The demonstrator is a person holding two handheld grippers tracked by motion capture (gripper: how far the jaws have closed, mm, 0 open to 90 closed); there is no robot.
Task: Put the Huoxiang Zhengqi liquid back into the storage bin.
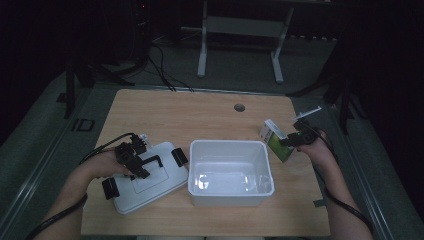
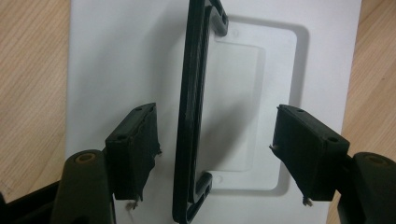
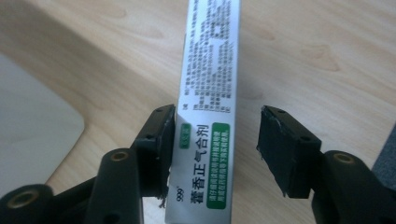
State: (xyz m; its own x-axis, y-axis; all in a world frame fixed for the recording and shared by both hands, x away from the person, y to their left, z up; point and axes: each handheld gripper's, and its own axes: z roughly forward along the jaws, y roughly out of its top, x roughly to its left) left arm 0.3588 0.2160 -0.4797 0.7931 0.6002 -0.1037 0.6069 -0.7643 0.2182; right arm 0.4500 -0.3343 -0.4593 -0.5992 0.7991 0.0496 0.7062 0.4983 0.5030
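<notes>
White bin (image 1: 231, 192) (lidless), lid (image 1: 145, 187) left, carton (image 1: 274, 140) right

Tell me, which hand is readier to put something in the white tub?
Right. The right gripper already has the medicine box between its open jaws, beside the white tub. The left gripper is open around the lid's handle.

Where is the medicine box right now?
In the high view the medicine box stands at the table's right side, just right of the white bin, between the open jaws of the right gripper.
</notes>
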